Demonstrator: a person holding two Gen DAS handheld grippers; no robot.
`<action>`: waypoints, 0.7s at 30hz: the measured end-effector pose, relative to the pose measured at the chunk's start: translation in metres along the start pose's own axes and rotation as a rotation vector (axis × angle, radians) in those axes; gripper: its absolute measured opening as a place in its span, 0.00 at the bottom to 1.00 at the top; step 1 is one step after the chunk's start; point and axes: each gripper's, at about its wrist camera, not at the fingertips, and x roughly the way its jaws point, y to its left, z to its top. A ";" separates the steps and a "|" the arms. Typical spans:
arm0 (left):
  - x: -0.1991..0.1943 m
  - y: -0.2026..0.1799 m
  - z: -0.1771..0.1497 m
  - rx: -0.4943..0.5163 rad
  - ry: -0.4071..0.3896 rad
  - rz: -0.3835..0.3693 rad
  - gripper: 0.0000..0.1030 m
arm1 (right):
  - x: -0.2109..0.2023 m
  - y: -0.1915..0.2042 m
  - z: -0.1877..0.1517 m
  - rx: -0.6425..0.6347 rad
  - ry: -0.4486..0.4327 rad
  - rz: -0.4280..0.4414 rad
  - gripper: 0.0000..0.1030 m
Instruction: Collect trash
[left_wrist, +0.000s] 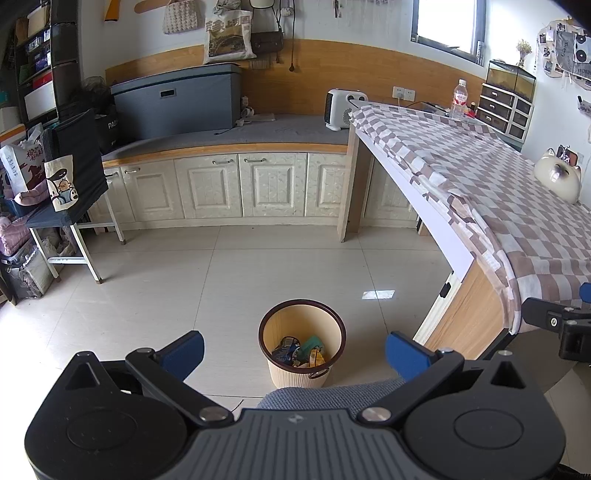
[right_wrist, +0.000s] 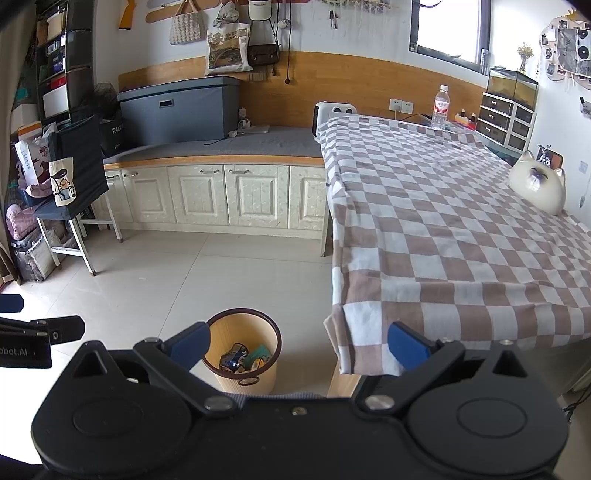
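Note:
A beige waste bin with a dark rim stands on the tiled floor beside the table. Crumpled wrappers in blue, green and yellow lie at its bottom. My left gripper hangs above the bin, open, nothing between its blue pads. In the right wrist view the same bin with its wrappers sits low and left of centre. My right gripper is open and empty, its right pad in front of the checked tablecloth's hanging corner.
A table under a brown-and-white checked cloth fills the right side, carrying a water bottle, a cat-shaped ornament and small drawers. Cream cabinets line the far wall. A stool with bags stands left.

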 end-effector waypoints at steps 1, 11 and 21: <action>0.000 0.000 0.000 0.001 0.000 0.000 1.00 | 0.000 0.000 0.001 0.000 0.001 0.000 1.00; 0.000 0.000 0.000 0.000 0.000 0.000 1.00 | 0.000 0.000 0.001 0.001 0.002 0.001 1.00; 0.000 -0.002 0.000 0.001 -0.002 -0.003 1.00 | 0.000 0.000 0.001 0.001 -0.001 0.000 1.00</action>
